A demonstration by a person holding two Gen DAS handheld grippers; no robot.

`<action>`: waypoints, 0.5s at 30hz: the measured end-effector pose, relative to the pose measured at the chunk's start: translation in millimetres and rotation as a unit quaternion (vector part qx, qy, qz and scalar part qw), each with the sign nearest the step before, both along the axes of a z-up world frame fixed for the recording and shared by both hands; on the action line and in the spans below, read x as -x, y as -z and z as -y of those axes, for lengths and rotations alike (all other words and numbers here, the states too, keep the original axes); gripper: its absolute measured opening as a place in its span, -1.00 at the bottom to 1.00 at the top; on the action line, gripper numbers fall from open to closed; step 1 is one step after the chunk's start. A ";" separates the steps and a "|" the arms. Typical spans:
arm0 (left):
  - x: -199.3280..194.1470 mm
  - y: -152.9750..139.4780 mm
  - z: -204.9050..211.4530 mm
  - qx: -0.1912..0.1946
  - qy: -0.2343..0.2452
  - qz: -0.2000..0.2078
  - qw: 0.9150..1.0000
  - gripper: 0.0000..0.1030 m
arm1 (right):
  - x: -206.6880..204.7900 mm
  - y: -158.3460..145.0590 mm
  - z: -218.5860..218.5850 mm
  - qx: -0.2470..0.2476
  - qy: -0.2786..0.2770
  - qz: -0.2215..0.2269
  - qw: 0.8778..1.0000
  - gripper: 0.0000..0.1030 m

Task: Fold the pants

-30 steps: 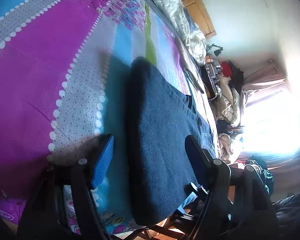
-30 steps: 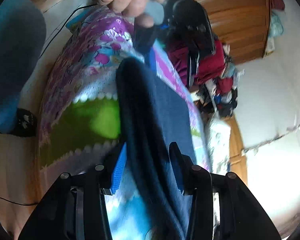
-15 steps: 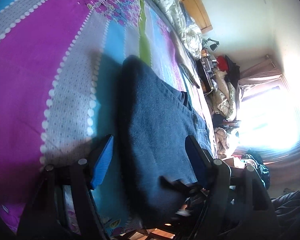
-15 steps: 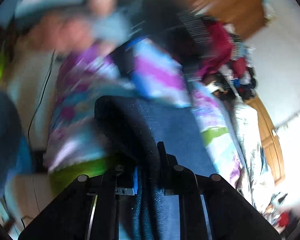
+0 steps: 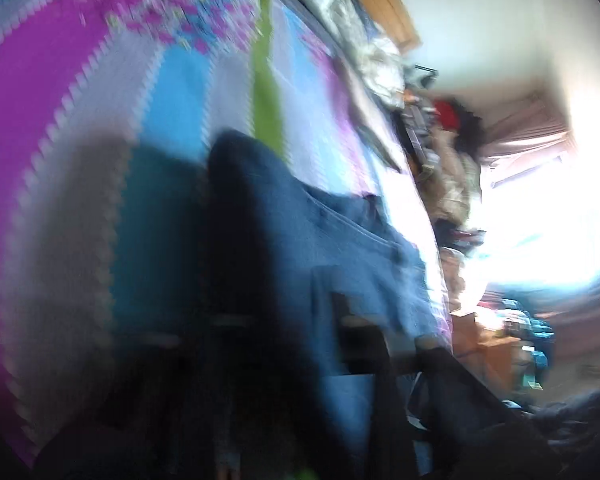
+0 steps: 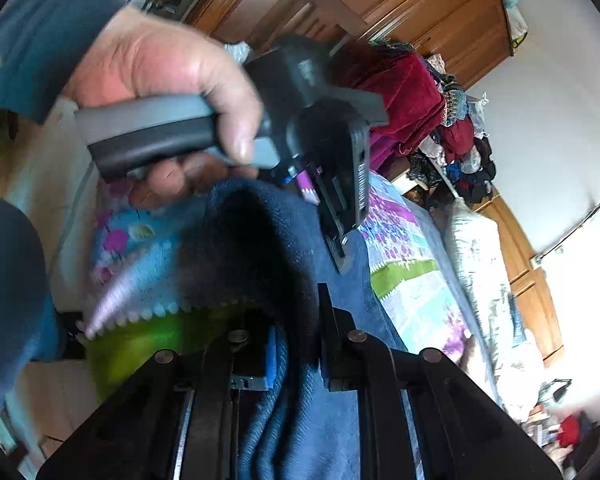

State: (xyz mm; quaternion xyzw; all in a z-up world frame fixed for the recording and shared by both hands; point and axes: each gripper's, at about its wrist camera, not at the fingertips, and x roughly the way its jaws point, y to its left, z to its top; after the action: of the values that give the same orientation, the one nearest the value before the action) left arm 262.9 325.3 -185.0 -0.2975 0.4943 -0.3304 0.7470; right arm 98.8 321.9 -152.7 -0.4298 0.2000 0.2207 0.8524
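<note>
Dark blue pants (image 5: pixel 340 240) lie folded lengthwise on a bedspread (image 5: pixel 80 120) of purple, blue and green bands. The left wrist view is badly blurred. In it my left gripper (image 5: pixel 284 320) has its fingers drawn in on the thick near fold of the pants. In the right wrist view my right gripper (image 6: pixel 298 340) is shut on the other end of the pants (image 6: pixel 260 240), with fabric bunched between its blue pads. A hand (image 6: pixel 160 64) holds the left gripper's handle just above the raised fold, across from me.
A white quilt (image 6: pixel 476 248) lies along the bed's far side by the wall. Wooden wardrobes (image 6: pixel 420 0) and a pile of clothes (image 6: pixel 460 148) stand beyond the bed. A bright window (image 5: pixel 540 200) glares past the bed's edge.
My left gripper's fingers have drawn together on the pants fold, and it is moving fast. My right gripper closed on the fabric, and the fold has risen off the bed.
</note>
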 end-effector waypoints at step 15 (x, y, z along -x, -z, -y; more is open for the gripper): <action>21.3 -131.8 139.9 -0.152 0.078 0.091 0.981 -0.84 | 79.4 -28.3 306.4 -0.201 0.263 -0.126 0.935 0.14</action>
State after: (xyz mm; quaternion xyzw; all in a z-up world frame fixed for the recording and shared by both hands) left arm 241.7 185.4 -53.2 -0.1097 0.4904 -0.3343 0.7973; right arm 19.5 15.5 -124.4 -0.1507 0.3626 0.0768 0.9164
